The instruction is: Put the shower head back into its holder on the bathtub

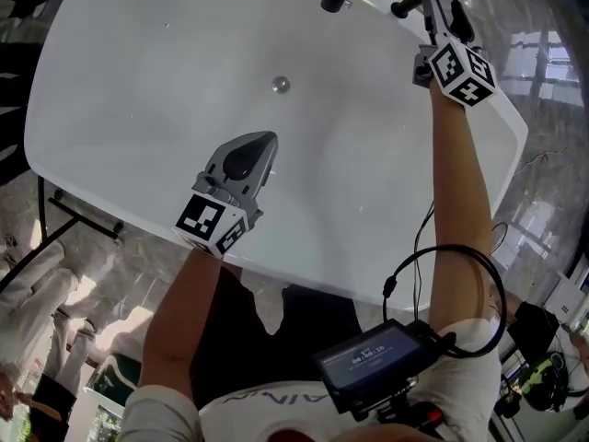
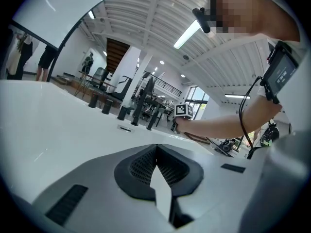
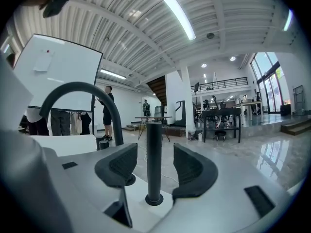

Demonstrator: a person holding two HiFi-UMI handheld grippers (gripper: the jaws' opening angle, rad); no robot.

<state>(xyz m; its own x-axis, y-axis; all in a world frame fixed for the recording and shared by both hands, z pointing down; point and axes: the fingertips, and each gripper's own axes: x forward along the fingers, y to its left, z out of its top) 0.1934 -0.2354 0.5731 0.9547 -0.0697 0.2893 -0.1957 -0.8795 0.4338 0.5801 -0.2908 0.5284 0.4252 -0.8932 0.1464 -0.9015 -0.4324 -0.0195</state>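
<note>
A: Obs.: white bathtub [image 1: 166,109], bare inside. Where do the two tools sit?

B: The left gripper [image 2: 156,149] hangs over the basin near the front rim, fingers closed on nothing, well apart from the fittings. The right gripper [image 3: 155,158] is at the far rim, among the black fittings.

A: And the shower head [image 3: 154,149]?

B: It stands upright, a black rod between the right fingers [image 3: 192,171]. They are spread wide, with a gap on each side of the rod, so no pad presses it. Its foot sits in the round holder [image 3: 154,203] on the rim deck. The curved spout [image 3: 80,87] rises near it, to the left in the right gripper view.

A: Reading?

B: Judgement: it looks seated, so the step in hand is the let-go and retreat. Whether it is fully home in the collar I cannot tell.

A: How to do that cleanly?

B: Keep the fingers wide and draw back straight along their own line, so neither pad drags the rod sideways. No sideways swing until the tips are clear of it, because the spout is close on that side. The left gripper need not act and is best kept over the basin. Afterwards, check that the rod is plumb and does not rock.
</note>
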